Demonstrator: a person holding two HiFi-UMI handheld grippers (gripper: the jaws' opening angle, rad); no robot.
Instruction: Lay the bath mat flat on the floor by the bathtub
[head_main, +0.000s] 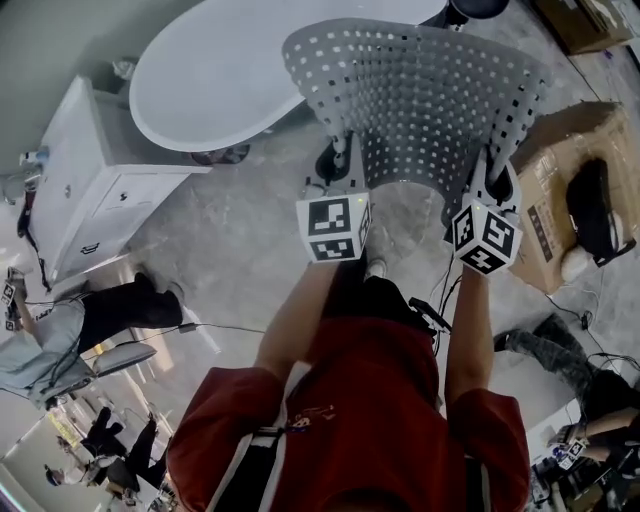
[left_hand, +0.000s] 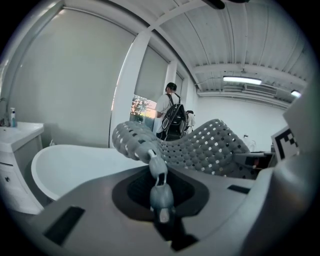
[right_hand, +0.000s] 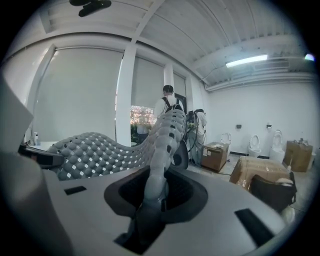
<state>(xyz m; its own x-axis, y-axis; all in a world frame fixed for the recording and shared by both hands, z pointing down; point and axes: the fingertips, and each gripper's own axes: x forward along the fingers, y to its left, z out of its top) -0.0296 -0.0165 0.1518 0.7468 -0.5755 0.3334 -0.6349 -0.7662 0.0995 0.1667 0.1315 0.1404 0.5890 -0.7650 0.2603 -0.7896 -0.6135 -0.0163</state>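
We identify one bath mat: a grey, flexible sheet with a pebbled surface and a regular grid of small square holes. It is not laid flat. It hangs in the air above the floor, in front of the person, fanning out away from the two grippers and bowing upward between them. In the head view its far left part overlaps the right end of the one white bathtub. We count two grippers, each carrying one marker cube, and one mat shared between them. One white vanity cabinet stands to the left of the bathtub, and one large cardboard box sits on the floor just to the right of the mat. The left gripper has its jaws nearly together and pinching the near left edge of the mat; in the left gripper view the mat rises from the pinch and curls over to the right. The right gripper has its jaws narrowly set and clamped on the near right edge, and the mat stands up out of them as a ridge. Both bare forearms reach forward and roughly parallel from red sleeves, with the grippers side by side at similar height.
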